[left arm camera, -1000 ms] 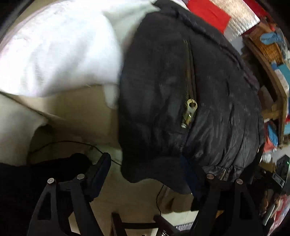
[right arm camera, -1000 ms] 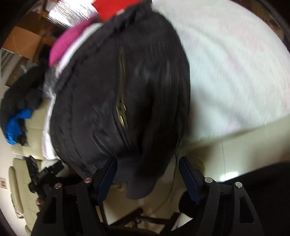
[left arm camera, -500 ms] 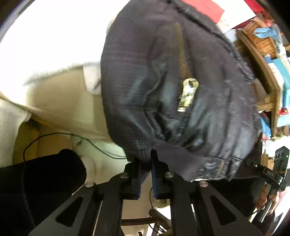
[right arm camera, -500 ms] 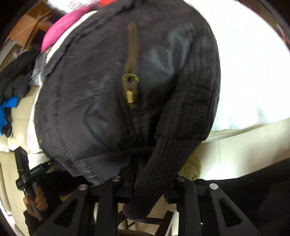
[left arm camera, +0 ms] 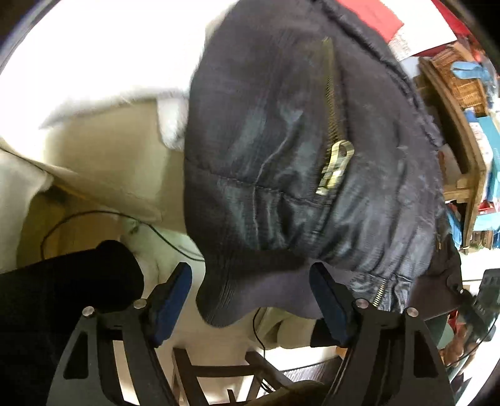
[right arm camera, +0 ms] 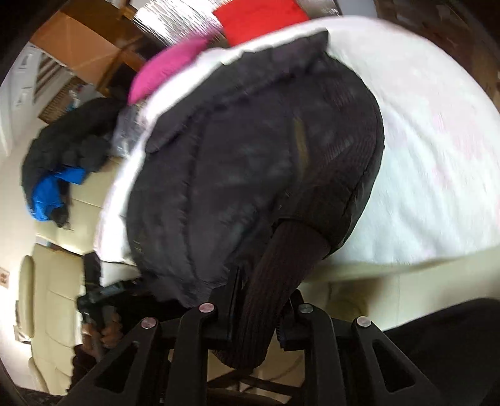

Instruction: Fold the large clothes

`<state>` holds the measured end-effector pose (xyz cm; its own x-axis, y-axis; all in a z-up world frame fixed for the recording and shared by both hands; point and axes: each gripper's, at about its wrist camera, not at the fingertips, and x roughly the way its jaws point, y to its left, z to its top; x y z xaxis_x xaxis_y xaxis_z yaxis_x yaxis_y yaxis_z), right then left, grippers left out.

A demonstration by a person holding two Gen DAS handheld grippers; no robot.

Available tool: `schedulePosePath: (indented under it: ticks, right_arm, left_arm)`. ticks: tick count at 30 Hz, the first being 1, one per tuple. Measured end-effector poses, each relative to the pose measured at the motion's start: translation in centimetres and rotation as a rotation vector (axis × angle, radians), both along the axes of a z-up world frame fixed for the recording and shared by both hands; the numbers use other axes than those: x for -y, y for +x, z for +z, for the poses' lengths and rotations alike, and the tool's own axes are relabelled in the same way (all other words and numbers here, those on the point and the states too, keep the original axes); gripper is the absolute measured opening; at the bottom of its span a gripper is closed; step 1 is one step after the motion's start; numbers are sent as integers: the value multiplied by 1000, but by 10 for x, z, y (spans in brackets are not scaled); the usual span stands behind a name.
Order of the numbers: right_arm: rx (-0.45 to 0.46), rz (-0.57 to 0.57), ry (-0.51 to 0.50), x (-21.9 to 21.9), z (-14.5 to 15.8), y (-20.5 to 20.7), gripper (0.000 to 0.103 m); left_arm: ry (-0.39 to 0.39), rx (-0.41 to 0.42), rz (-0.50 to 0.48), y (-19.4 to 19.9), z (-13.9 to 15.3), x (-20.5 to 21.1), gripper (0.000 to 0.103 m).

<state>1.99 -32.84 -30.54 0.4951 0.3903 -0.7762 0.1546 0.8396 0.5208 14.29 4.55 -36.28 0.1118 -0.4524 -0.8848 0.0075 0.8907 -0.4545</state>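
Note:
A dark quilted jacket [left arm camera: 281, 162] with a brass zipper [left arm camera: 336, 167] lies on a white fleece blanket [left arm camera: 103, 62], its lower edge hanging over the front. My left gripper [left arm camera: 250, 303] is open, its blue pads on either side of the jacket's ribbed hem [left arm camera: 225, 299], not pinching it. In the right wrist view the same jacket [right arm camera: 250, 162] fills the middle. My right gripper [right arm camera: 256, 309] is shut on the jacket's ribbed cuff [right arm camera: 265, 290], which hangs down between the fingers.
A cream sofa front [left arm camera: 103, 168] and a thin black cable [left arm camera: 156, 231] lie below the blanket. A wooden shelf with baskets [left arm camera: 462, 103] stands at right. A pink cushion [right arm camera: 168, 65], a red cloth [right arm camera: 259, 18] and a dark and blue clothes pile [right arm camera: 59, 168] lie behind.
My left gripper closed on the hem half a second ago and has now opened, letting it go. My right gripper closed on the ribbed cuff and still holds it, pulled back a little.

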Motion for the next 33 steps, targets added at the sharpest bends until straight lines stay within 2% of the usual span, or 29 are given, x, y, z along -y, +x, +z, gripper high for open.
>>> schedulePosePath:
  ticks: [2, 5, 7, 8, 9, 11, 15, 18, 23, 28, 33]
  right_arm:
    - [-40, -7, 0, 0, -16, 3, 20]
    - [-106, -22, -7, 3, -34, 8, 21]
    - [-152, -12, -5, 3, -48, 12, 22]
    - [-167, -13, 4, 4, -53, 10, 22]
    - [-177, -19, 14, 5, -60, 12, 22]
    - [-185, -32, 35, 4, -71, 14, 22]
    - [-140, -46, 50, 10, -62, 5, 20]
    - [-54, -46, 75, 17, -31, -1, 17]
    - [114, -47, 91, 29, 25, -4, 16]
    - [234, -87, 39, 48, 68, 9, 16]
    - [308, -131, -19, 64, 110, 50, 16]
  left_arm:
    - [28, -28, 1, 5, -11, 5, 79]
    - [16, -48, -13, 5, -20, 9, 76]
    - [0, -25, -38, 5, -17, 14, 55]
    - [-6, -17, -51, 5, -18, 15, 34]
    - [-2, 2, -62, 3, -14, 16, 19]
    - [4, 34, -74, -1, -5, 14, 9]
    - [-20, 116, -101, -10, 32, 12, 8]
    - [-57, 181, -123, -12, 67, 11, 8]
    - [-118, 349, -137, -2, 142, 4, 8]
    - [-122, 469, -146, 29, 199, 7, 8]
    - [-132, 541, -127, 87, 232, 12, 8]
